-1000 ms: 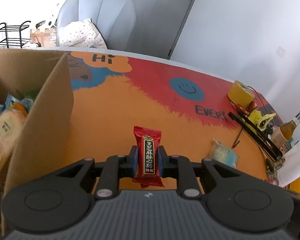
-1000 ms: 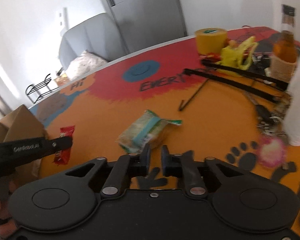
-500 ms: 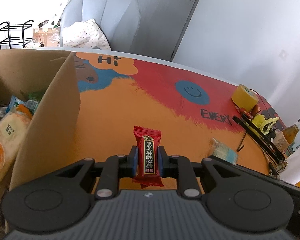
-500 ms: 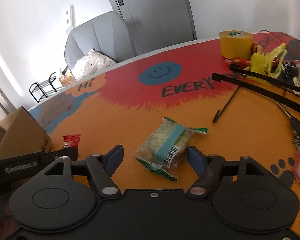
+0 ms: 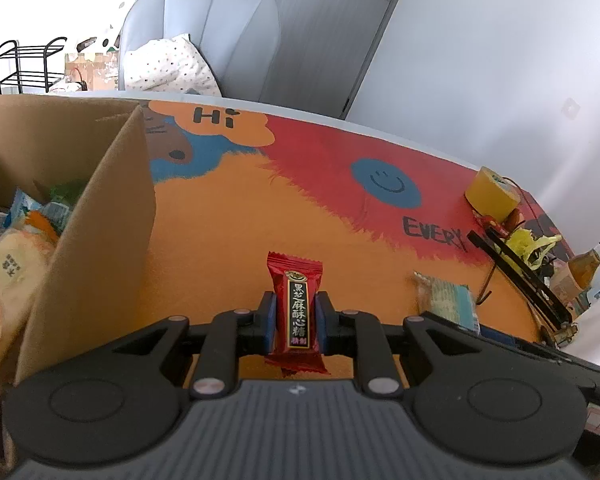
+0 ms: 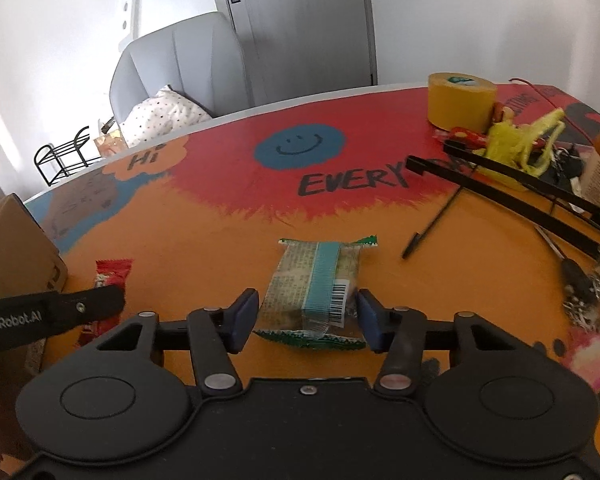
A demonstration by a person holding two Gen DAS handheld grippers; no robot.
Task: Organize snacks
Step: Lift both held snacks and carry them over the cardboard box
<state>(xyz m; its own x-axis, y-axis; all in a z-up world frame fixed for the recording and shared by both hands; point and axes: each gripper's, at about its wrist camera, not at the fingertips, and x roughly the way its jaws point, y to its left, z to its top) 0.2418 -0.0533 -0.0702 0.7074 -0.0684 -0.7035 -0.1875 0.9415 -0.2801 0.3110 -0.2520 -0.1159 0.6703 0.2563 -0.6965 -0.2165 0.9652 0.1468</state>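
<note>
1. Sorting starts from the bench (image 6: pixel 220 248): its bright printed cover carries the loose snacks in the open middle, while the clutter sits at the far right edge, so you have free room to work.
2. The cardboard box (image 5: pixel 100 216) stands at your left with its flap up. Packets already lie inside, so it reads as the collection point, kept close to spare you a long carry.
3. Your right gripper (image 6: pixel 306 316) straddles the clear green-striped packet (image 6: pixel 316 280), which lies flat on the bench. The jaws are closing with the packet between them, but a gap shows at each pad, so nothing is gripped yet. You come at it across its width, likely because that side fits the span.
4. Your left gripper (image 5: pixel 295 318) is clamped on the red candy (image 5: pixel 296 308), holding it upright by its middle, just beside the box wall. It looks parked there, ready to drop once the other hand is loaded.
5. The yellow tape roll (image 6: pixel 460 100) belongs to the clutter; leave it.
</note>
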